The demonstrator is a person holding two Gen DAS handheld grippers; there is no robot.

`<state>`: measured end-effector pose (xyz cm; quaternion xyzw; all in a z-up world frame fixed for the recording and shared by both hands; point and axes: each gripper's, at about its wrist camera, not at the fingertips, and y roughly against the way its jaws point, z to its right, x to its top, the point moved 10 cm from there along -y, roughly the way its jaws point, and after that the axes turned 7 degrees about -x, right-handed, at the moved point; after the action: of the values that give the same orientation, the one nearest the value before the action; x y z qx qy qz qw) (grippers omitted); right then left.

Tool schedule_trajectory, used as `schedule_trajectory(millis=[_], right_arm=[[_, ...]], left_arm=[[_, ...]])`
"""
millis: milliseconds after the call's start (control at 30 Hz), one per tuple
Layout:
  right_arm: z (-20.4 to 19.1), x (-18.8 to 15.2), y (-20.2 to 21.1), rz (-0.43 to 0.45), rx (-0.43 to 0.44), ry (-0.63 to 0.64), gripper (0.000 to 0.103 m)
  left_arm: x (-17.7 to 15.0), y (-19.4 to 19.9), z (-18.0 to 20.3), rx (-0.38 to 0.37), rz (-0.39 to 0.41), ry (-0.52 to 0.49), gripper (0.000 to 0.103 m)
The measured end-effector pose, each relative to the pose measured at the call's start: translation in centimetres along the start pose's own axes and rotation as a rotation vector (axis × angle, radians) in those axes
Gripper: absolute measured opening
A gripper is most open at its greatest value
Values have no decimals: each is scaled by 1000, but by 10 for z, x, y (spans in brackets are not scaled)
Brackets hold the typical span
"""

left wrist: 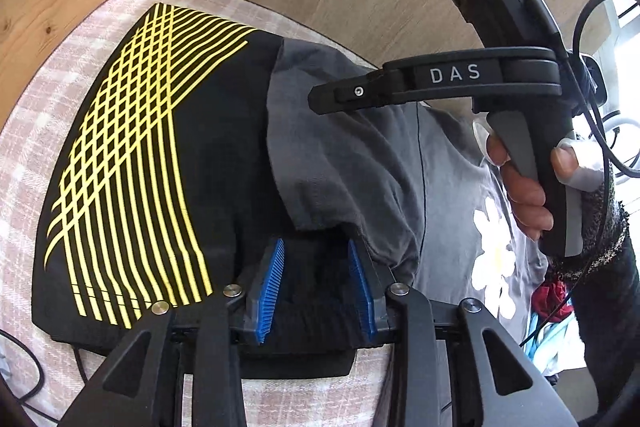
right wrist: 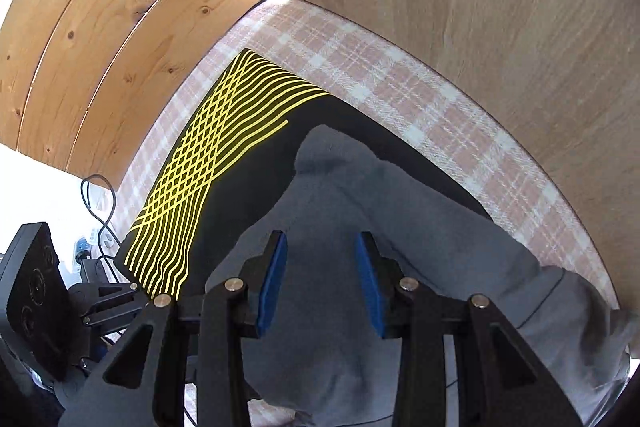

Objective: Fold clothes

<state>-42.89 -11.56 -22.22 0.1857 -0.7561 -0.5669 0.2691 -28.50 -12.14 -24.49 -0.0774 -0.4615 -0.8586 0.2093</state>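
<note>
Clothes lie in a loose overlap on a pink plaid cloth (right wrist: 400, 83) with wood panels behind. Going left to right: the black top (left wrist: 224, 163), printed with yellow lines, lies flat and neat, looking already folded, and fills the nine o'clock side of the left wrist view. The grey top (left wrist: 340, 155) is draped over its three o'clock edge, rumpled, with a white flower print further toward three o'clock.

The left gripper (left wrist: 316, 287) hangs at six o'clock with its blue pads apart; only dark fabric shows in the gap and the grey hem lies just beside the right-hand pad, so it is released and grasps nothing. The right gripper (right wrist: 322, 279), held in a hand (left wrist: 524, 195) at three o'clock of the left view, is likewise released: in its own view the pads stand apart above the grey top, not pinching it.

My reading is that the black top is finished and the grey one is the step in hand, at the stage of taking hold. The next move calls for each gripper to close on a grey edge only, without catching the black layer beneath, then lift it off and spread it flat on bare cloth before any fold.
</note>
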Motion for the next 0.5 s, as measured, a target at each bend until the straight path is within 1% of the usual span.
schedule_trajectory(millis=[67,100,167,233,267,400,467,500], right_arm=[[-1,-4,6,7,-5,12,36],[-3,-6,10,11,-7,27,36],[-6,-14,20,18,-17,65,36],[-10,-24,26,21,-19,97,36],[-12,-30,29,22,-14,112,36],[-34,-55,31,31,20,203,36],[-46,-64,25,31,16,249,36],[-51,-66,20,32,-1,273,36]], left_arm=[[-3,-4,2,66,-10,-42,31],[-1,-4,0,90,-5,-47,31],[6,-1,-8,144,17,-43,29],[15,9,-16,198,55,-41,29],[18,15,-19,211,71,-42,29],[26,32,-25,203,96,-51,29],[26,37,-28,205,94,-64,29],[26,38,-29,210,92,-66,29]])
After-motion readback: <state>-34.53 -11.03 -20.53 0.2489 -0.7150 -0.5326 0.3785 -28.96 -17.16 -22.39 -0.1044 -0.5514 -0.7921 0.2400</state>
